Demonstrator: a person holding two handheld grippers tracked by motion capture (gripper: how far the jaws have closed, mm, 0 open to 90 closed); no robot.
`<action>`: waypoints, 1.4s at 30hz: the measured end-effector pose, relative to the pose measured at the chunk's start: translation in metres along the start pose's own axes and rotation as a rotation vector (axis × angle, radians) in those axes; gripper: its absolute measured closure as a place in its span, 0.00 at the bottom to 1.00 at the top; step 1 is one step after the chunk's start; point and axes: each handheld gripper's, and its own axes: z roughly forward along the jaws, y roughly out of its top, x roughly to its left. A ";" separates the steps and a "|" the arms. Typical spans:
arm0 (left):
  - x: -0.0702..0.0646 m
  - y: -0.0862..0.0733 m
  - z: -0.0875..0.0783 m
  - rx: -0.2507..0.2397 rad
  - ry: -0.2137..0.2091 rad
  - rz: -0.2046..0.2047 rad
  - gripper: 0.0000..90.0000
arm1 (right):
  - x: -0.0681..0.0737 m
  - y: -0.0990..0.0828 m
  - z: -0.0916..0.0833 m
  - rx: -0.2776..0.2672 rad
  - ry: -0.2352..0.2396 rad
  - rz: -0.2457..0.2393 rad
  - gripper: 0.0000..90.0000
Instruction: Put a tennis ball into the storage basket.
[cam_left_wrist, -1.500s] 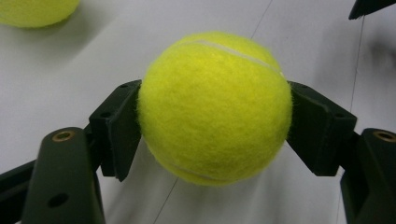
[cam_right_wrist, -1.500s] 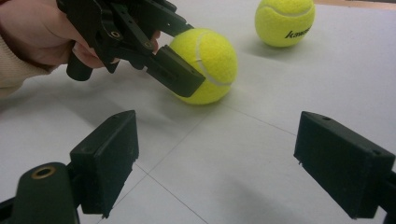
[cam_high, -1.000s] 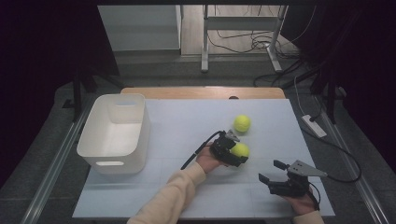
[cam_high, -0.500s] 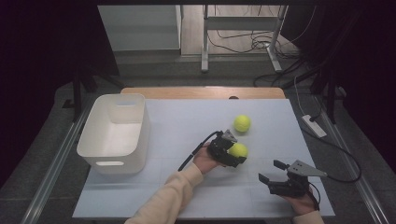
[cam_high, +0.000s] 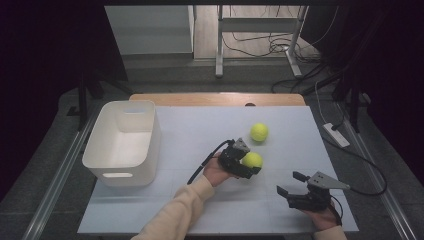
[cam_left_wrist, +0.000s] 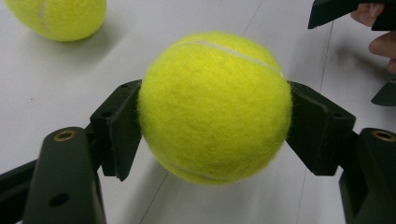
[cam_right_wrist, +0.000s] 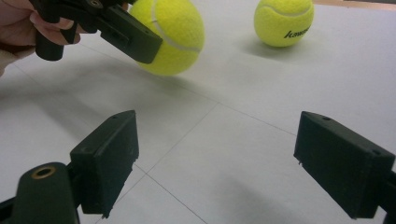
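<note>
Table (cam_high: 200, 210) comes first, a pale sheet-covered top with thin seam lines and a wooden strip along its far edge; most of its middle and near-left stretch lies bare. White bin (cam_high: 122, 145) stands near the left edge, well apart from both hands, with open surface between it and them. Right gripper (cam_high: 292, 184) sits close to the near right corner, its jaws spread wide over bare table with nothing between them (its own view looks across at both balls). Left gripper (cam_high: 250, 167) is right of the table's centre, its pads pressed on either side of the held tennis ball (cam_left_wrist: 215, 105), which appears lifted a little above its shadow. Second tennis ball (cam_high: 259, 132) rests on the table just beyond, not touching the first.
</note>
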 end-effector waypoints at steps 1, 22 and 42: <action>0.000 0.000 -0.001 -0.002 0.002 0.000 0.30 | 0.000 0.000 0.000 0.000 0.000 0.000 0.15; 0.003 -0.004 -0.021 -0.043 0.020 -0.014 0.30 | 0.001 0.000 0.001 0.002 -0.003 -0.002 0.15; 0.005 -0.008 -0.032 -0.067 0.029 -0.017 0.30 | 0.001 0.000 0.001 0.005 -0.006 -0.004 0.15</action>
